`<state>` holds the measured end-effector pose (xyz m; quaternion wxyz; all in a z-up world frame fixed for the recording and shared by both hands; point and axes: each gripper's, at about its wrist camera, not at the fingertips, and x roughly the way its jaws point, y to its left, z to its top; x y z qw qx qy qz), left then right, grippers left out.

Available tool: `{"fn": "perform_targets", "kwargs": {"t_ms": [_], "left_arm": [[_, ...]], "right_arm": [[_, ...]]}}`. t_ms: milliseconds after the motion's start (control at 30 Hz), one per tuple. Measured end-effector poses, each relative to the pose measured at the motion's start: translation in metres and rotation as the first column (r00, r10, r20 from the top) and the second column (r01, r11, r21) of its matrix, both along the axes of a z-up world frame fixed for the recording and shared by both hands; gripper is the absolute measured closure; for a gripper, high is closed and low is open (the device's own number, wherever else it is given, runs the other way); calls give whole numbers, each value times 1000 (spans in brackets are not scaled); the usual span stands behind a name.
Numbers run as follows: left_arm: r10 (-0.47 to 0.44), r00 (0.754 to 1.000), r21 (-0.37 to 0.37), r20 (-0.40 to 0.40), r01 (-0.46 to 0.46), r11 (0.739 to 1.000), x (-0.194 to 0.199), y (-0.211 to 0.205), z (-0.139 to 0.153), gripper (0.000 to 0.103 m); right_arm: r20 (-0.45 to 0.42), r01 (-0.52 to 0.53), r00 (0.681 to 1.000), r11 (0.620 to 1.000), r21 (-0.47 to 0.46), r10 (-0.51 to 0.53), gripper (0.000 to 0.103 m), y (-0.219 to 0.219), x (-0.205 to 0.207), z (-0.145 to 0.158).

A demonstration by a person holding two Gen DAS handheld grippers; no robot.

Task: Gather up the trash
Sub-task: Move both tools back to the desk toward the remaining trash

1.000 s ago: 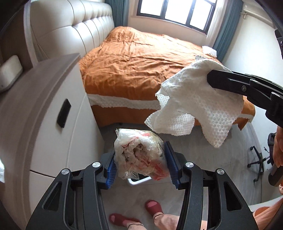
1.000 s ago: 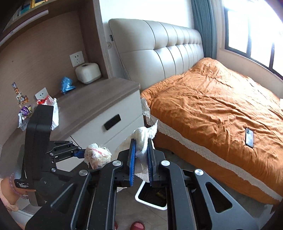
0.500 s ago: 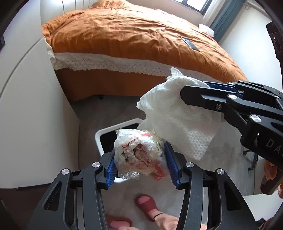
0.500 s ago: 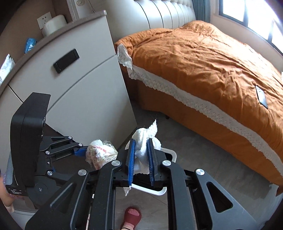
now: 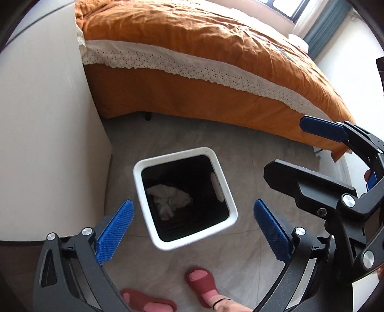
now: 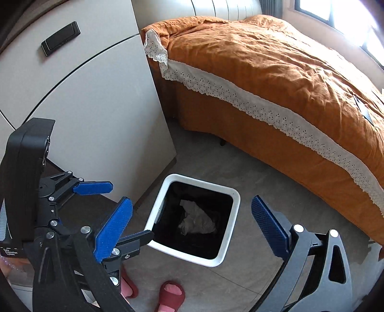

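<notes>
Both grippers hung over the white bin (image 5: 225, 189), jaws wide and empty: left gripper (image 5: 192, 228), right gripper (image 6: 192, 220). Crumpled white trash (image 5: 170, 196) lay inside the bin, on grey floor (image 5: 192, 134) near the bed (image 6: 276, 72).

Soft daylight enters from a window (image 6: 336, 12) far ahead and right of the tool, blown out to glare. The bin (image 5: 184, 196) interior below stays dark. Strong fisheye bending and black vignetting mark the edges; focus is mostly sharp.
</notes>
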<state>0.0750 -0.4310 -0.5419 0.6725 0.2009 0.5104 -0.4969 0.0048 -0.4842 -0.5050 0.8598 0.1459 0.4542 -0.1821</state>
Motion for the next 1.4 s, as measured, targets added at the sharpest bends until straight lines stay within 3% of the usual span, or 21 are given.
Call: {"fn": "perform_targets", "kwargs": {"t_ms": [400, 700, 1000, 1233, 1400], "left_arm": [[77, 994, -90, 81, -70, 994, 9, 30, 104, 5], [201, 966, -185, 164, -170, 968, 13, 71, 212, 5], [398, 881, -266, 255, -331, 905, 33, 139, 306, 5], [509, 798, -313, 323, -418, 853, 48, 193, 352, 5], [580, 736, -338, 349, -478, 811, 60, 229, 375, 5]], "right_arm": [[116, 0, 993, 999, -44, 6, 4, 21, 1, 95], [272, -70, 958, 994, -84, 91, 4, 60, 7, 205], [414, -192, 871, 960, -205, 263, 4, 111, 32, 301], [482, -272, 791, 923, -271, 375, 4, 147, 52, 351], [499, -329, 751, 900, -285, 432, 4, 174, 68, 368]]}}
